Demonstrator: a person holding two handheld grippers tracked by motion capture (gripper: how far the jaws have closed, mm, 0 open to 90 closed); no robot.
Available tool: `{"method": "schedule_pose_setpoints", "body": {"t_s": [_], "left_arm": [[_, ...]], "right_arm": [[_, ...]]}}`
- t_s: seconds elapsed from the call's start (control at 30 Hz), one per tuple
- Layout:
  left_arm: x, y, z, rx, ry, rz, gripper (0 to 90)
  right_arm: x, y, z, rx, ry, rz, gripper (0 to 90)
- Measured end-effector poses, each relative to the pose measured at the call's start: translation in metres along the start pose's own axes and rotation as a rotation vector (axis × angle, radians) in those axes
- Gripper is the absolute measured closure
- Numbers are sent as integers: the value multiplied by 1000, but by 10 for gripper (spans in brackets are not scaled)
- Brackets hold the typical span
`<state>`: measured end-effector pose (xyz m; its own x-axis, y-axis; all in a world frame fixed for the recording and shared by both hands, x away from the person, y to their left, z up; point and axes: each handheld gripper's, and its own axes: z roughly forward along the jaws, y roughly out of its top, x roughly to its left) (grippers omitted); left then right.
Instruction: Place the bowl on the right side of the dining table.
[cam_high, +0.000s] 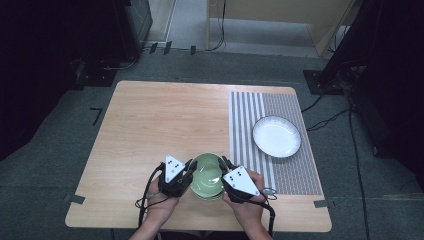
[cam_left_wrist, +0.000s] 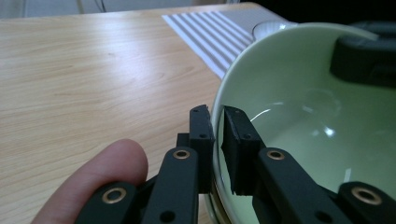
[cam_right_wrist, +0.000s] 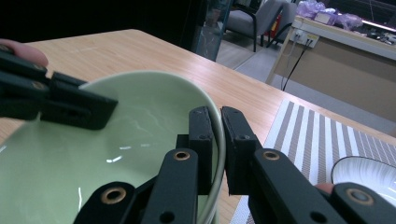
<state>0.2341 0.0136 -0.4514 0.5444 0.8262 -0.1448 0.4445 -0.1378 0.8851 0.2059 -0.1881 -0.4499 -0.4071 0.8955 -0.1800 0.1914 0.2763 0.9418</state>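
I have my left tool (cam_high: 189, 169) and right tool (cam_high: 223, 166) each clamped on opposite rims of the glossy pale-green ceramic bowl (cam_high: 207, 175) at the near edge of the light wooden bench (cam_high: 150, 120). I judge the grasp done and the lift and placing left. Farther right, the white ribbed plate (cam_high: 276, 136) sits on the grey striped mat (cam_high: 280, 170).

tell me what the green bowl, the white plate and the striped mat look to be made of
Green bowl: likely glazed ceramic, glossy; bright light reflections streak its inside. White plate: probably glazed ceramic too, smooth and shiny, with a dark ribbed rim. Striped mat: looks like woven fabric or vinyl, matte, grey and white stripes lying flat.
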Motion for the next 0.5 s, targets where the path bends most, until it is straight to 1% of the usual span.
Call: {"method": "schedule_pose_setpoints", "body": {"t_s": [0.07,0.1,0.2,0.3,0.33,0.43,0.5], "left_arm": [[0,1,-1,-2,-1,5,837],[-1,1,-2,-14,2,21,840],[-2,1,-4,-29,4,26,846],[-4,2,-6,-47,15,47,845],[-4,2,-6,-47,15,47,845],[-6,2,-8,-63,27,64,845],[-8,1,-8,-77,38,71,845]], "right_arm": [[-2,0,0,-3,8,16,841],[-2,0,0,0,10,23,839],[-4,0,0,1,16,34,836],[-7,1,0,6,33,57,836],[-7,1,0,6,33,57,836],[-9,4,-1,22,49,104,821],[-11,4,-1,34,63,150,776]]}}
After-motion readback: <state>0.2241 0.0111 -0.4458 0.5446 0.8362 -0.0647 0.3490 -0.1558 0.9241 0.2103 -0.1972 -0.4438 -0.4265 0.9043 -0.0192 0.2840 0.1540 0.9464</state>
